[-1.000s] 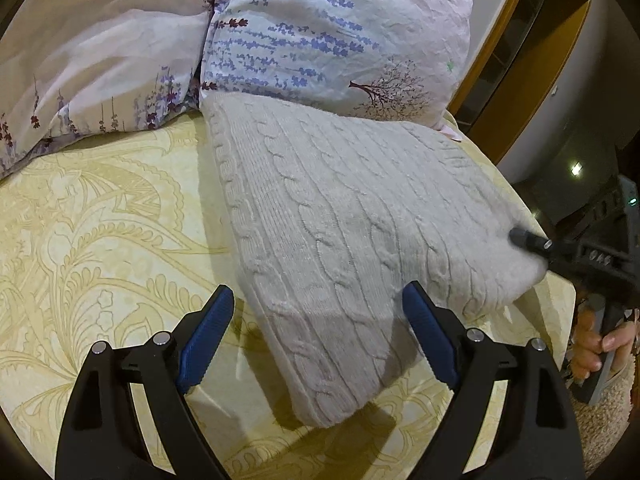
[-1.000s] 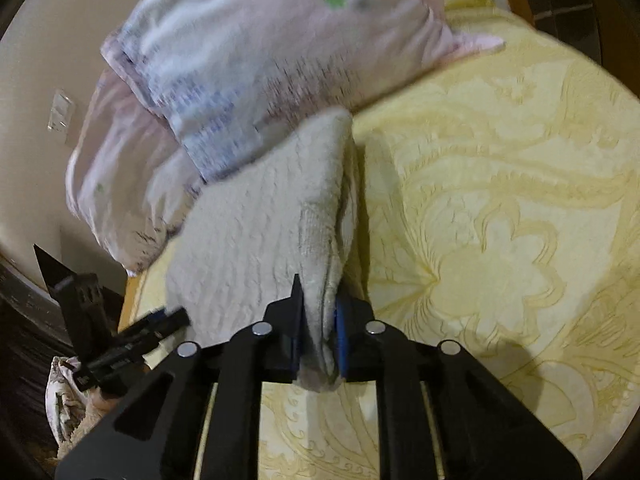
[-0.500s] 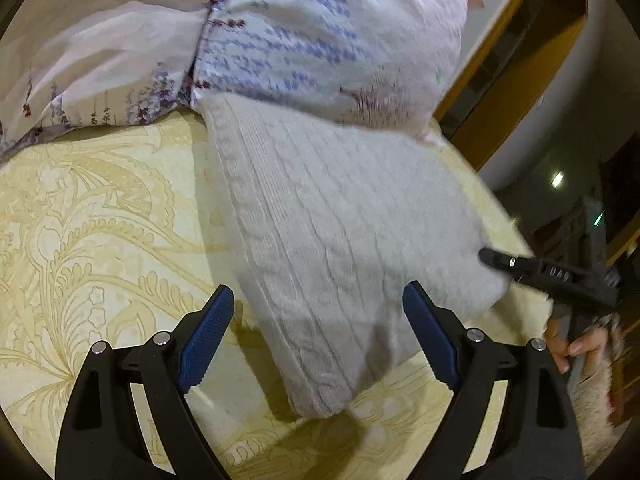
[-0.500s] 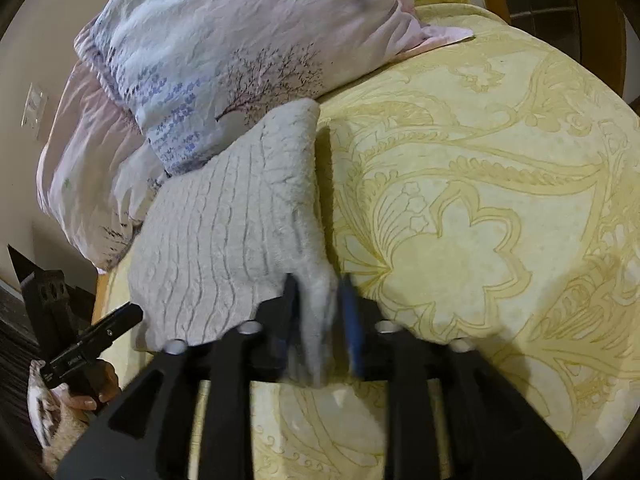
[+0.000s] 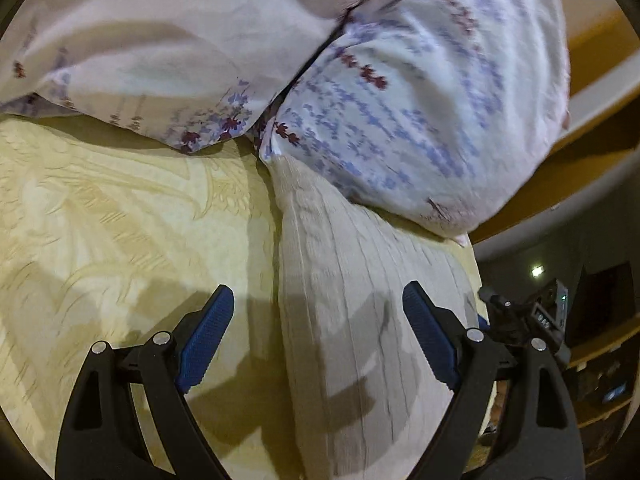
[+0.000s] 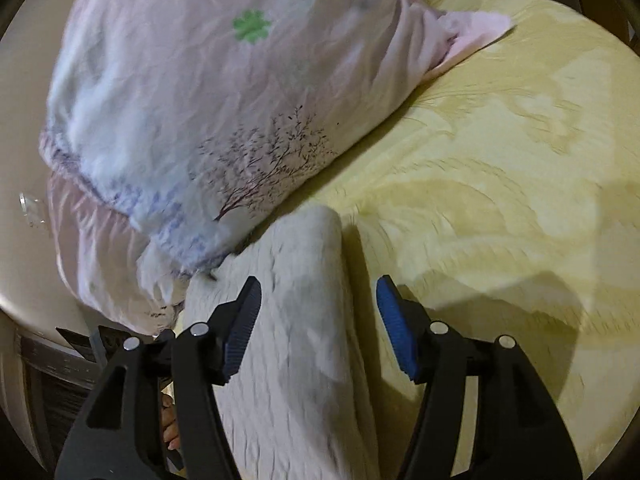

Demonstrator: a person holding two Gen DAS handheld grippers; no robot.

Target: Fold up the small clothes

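A folded knit garment (image 6: pixel 304 320) is straddled lengthwise, running toward the far pillows (image 6: pixel 208 112), untouched by the opening right gripper (image 6: pixel 318 324); the left gripper (image 5: pixel 318 332) is held wide.

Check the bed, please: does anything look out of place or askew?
Yes: the cream cable-knit folded garment has its far end tucked under the floral pillow and lies slanted on the yellow patterned bedspread.
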